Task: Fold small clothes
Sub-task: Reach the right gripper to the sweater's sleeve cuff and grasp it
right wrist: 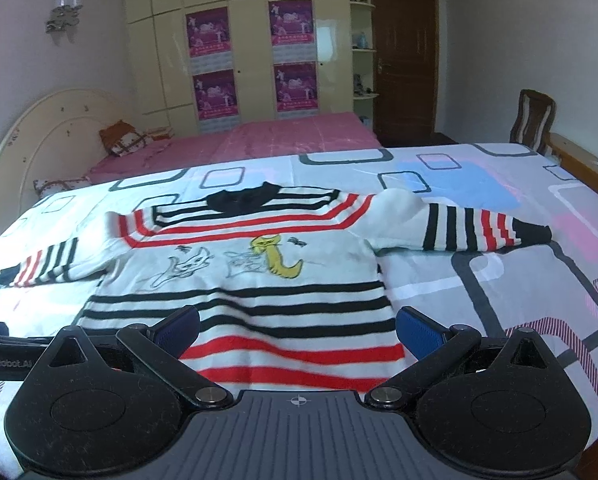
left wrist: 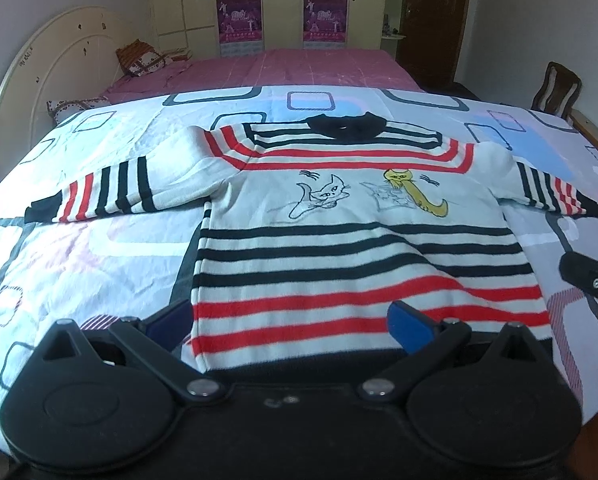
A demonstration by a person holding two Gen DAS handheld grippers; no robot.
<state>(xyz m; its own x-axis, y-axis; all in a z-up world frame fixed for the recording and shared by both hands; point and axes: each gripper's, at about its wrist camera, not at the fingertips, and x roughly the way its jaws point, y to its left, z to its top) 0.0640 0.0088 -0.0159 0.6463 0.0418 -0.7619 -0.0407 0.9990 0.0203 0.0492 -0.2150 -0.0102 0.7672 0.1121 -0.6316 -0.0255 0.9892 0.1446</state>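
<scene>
A small white sweater [left wrist: 339,216] with black and red stripes, cat drawings and a dark collar lies flat, front up, sleeves spread, on a patterned bedsheet [left wrist: 99,240]. It also shows in the right wrist view [right wrist: 259,280]. My left gripper [left wrist: 293,324] is open, its blue pads [left wrist: 411,326] wide apart over the left part of the hem. My right gripper [right wrist: 299,330] is open over the right part of the hem, its blue pads [right wrist: 419,332] apart. The right gripper's body shows at the left wrist view's right edge [left wrist: 591,284]. Neither holds cloth.
A pink bed [left wrist: 299,68] with pillows [left wrist: 143,58] and a cream headboard [left wrist: 51,64] lies behind. A wardrobe with purple posters [right wrist: 255,52], a brown door [right wrist: 403,60] and a wooden chair [right wrist: 533,118] stand at the back. The bed's wooden frame [right wrist: 583,164] runs at right.
</scene>
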